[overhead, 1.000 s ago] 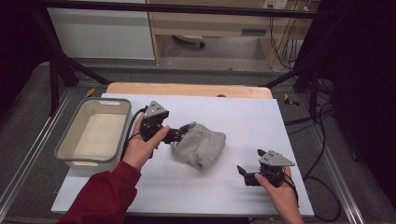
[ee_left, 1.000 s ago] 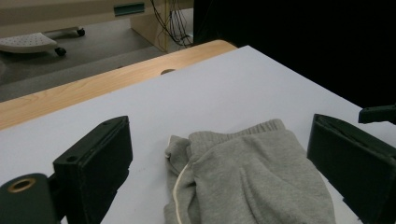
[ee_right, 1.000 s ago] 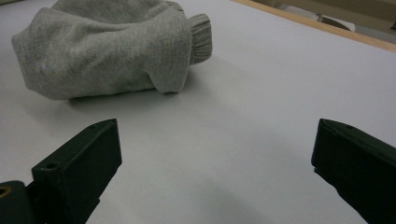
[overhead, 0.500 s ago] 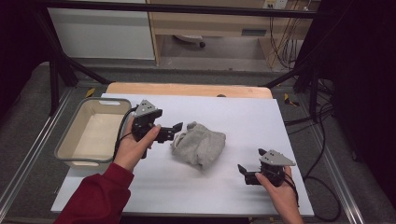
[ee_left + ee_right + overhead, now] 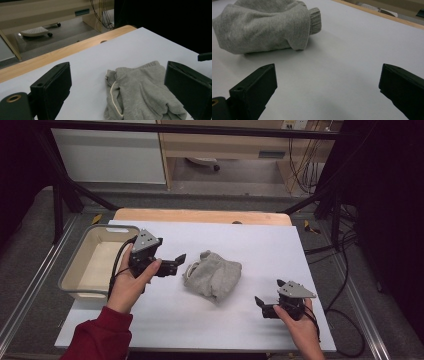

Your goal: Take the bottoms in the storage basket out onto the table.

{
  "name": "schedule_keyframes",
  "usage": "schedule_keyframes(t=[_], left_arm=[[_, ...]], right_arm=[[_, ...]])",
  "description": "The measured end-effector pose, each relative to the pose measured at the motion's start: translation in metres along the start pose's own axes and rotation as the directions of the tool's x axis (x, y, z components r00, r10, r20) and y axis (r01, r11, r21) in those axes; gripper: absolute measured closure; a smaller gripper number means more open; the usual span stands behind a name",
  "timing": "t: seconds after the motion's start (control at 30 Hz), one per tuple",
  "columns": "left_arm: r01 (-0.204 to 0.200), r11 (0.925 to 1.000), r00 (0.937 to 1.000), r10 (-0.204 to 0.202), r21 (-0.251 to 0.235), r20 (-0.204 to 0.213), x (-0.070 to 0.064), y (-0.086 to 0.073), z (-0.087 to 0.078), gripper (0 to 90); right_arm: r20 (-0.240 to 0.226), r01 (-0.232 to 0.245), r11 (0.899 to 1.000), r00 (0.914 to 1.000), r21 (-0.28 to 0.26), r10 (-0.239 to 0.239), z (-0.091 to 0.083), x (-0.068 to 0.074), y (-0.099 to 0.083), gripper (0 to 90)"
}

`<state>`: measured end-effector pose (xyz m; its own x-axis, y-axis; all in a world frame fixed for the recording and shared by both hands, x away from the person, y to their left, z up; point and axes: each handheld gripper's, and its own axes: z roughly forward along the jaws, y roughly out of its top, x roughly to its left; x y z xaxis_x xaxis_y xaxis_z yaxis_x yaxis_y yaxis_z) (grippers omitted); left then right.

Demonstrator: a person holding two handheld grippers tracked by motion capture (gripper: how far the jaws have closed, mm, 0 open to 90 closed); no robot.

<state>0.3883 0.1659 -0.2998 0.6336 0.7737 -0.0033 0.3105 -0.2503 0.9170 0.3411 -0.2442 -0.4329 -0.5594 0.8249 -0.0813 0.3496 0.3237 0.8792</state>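
While a person's two hands work from the near edge, a white surface (image 5: 280,245) carries everything, and a crumpled grey sweatshirt (image 5: 214,276) lies near its middle as the landmark. Left of the sweatshirt, at the surface's edge, sits a shallow beige tub (image 5: 80,270). Between tub and sweatshirt the left gripper (image 5: 172,264) is held just beside the cloth, not touching it, its fingers (image 5: 51,87) spread wide and empty, framing the garment in the left gripper view. Right of and nearer than the sweatshirt, well apart from it, the right gripper (image 5: 267,300) sits low with fingers (image 5: 254,88) also wide apart, holding nothing.
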Motion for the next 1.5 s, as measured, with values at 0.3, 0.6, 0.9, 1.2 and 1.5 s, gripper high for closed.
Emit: schedule_keyframes(t=[0.3,0.6,0.9,1.2,1.5], left_arm=[[-0.022,0.9995,0.9996,0.022,0.021,-0.02,0.002,-0.011,-0.006,6.5],[0.022,0.9997,0.9983,-0.022,-0.015,-0.053,0.017,-0.017,-0.026,6.5],[0.045,0.9987,0.9948,-0.047,-0.024,-0.09,0.029,-0.024,-0.041,6.4],[0.069,0.9975,0.9927,-0.07,-0.019,-0.098,0.038,-0.033,-0.046,6.3],[0.088,0.9955,0.9928,-0.091,-0.035,-0.078,0.039,-0.032,-0.057,5.9]], right_arm=[[0.01,0.01,1.0,0.9999,-0.008,-0.01,0.0,0.001,0.0,2.0],[-0.001,0.006,1.0,1.0,-0.015,-0.006,0.0,0.0,0.0,2.0],[-0.016,-0.005,1.0,0.9999,-0.007,0.005,-0.001,0.0,0.0,1.9],[-0.015,-0.006,1.0,0.9999,-0.014,0.006,-0.001,0.0,0.001,1.8],[-0.015,-0.001,1.0,0.9999,-0.011,0.001,-0.001,0.0,0.0,1.8]])
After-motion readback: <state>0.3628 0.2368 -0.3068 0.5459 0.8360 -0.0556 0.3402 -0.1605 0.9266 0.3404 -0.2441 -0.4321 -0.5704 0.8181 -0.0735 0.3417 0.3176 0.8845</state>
